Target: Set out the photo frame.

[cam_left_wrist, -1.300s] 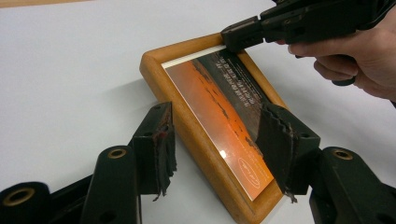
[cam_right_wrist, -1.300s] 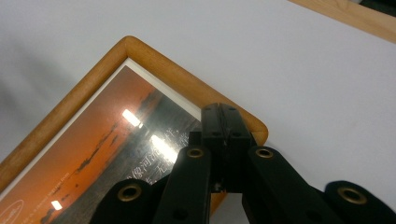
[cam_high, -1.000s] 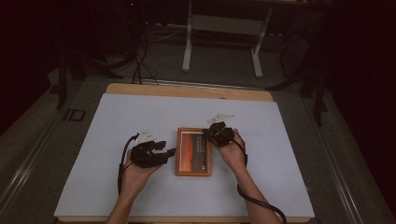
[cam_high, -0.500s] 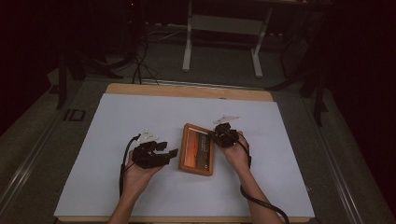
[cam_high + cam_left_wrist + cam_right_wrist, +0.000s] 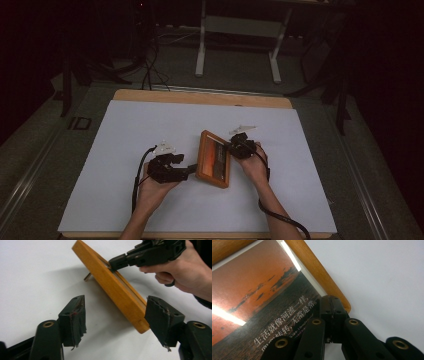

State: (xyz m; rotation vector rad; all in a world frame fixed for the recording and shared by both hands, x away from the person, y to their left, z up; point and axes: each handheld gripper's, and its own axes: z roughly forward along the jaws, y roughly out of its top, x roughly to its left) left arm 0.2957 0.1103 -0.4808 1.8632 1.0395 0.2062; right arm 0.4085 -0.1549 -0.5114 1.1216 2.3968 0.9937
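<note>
a wooden picture frame [image 5: 214,159] sits near the middle of the white counter [image 5: 125,130], tipped up on one long edge so that it leans rather than lying flat. in the left gripper view a thin metal stand leg [image 5: 87,276] pokes out from behind it onto the counter. the frame holds an orange sunset print with white lettering [image 5: 284,326]. the right gripper [image 5: 235,146] has its jaws clenched on the frame's right edge, pinching the wood and the edge of the glass, and the right hand [image 5: 255,165] is behind it. the left gripper [image 5: 187,171] lies just beside the frame's lower left corner; its jaws have just been opening and now stand released and wide apart, with the frame's near corner [image 5: 140,326] reaching into the gap between them, close to one jaw, though no pad presses on it. the left hand [image 5: 152,187] rests low on the counter.
</note>
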